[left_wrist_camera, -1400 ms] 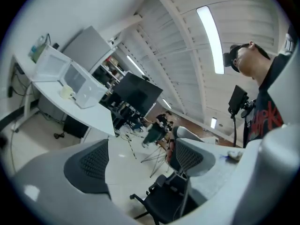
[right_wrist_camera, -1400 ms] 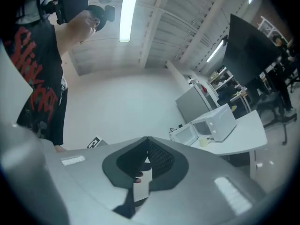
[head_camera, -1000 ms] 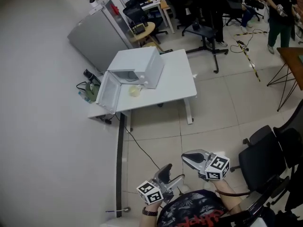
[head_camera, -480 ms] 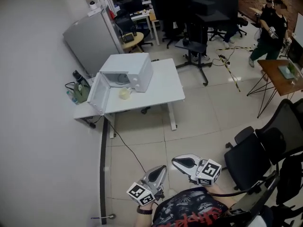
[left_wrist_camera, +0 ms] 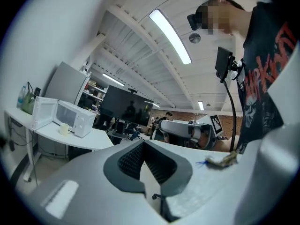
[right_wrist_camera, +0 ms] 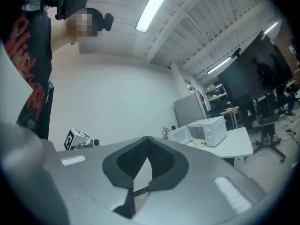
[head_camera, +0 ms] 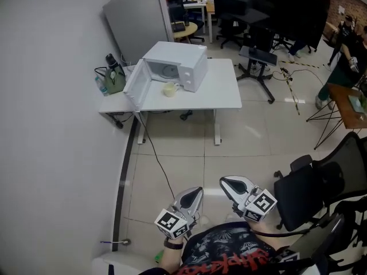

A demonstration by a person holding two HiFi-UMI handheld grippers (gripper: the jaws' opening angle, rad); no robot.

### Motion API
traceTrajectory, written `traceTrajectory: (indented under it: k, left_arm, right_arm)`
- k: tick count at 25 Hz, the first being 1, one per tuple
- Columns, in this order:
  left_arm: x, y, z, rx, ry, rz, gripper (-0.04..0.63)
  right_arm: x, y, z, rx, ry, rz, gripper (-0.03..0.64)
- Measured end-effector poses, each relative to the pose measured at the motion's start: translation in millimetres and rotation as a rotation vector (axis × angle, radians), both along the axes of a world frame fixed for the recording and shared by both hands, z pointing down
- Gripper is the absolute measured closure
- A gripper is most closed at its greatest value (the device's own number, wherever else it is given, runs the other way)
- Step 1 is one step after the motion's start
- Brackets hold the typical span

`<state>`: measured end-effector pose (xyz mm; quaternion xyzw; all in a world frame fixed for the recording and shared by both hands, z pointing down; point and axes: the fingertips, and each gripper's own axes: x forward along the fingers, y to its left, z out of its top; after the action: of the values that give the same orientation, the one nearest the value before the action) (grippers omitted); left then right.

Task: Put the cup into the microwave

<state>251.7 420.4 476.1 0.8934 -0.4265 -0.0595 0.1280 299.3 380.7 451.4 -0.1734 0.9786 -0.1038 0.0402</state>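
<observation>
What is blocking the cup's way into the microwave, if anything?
Nothing visible. The cup sits on the white table just in front of the microwave, whose door stands swung open to the side.

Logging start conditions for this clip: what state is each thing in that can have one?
White box-shaped microwave: door swung open.
Pale yellow cup: upright on the white table, outside the microwave, in front of its opening.
Left gripper: shut, holding nothing.
Right gripper: shut, holding nothing.
</observation>
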Motion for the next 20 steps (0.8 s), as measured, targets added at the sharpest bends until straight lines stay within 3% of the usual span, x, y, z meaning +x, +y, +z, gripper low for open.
traceTrajectory:
  k: [9,20]
  left_arm:
    - [-29,11,14,-0.040,0.034,-0.043,0.585]
    - [-46,-26,30,-0.076,0.005,-0.087,0.586]
  right_arm:
    - [-41,12,15,-0.031,0.066,-0.082,0.617]
    - [-69,-26,25,-0.052,0.027,-0.159,0.617]
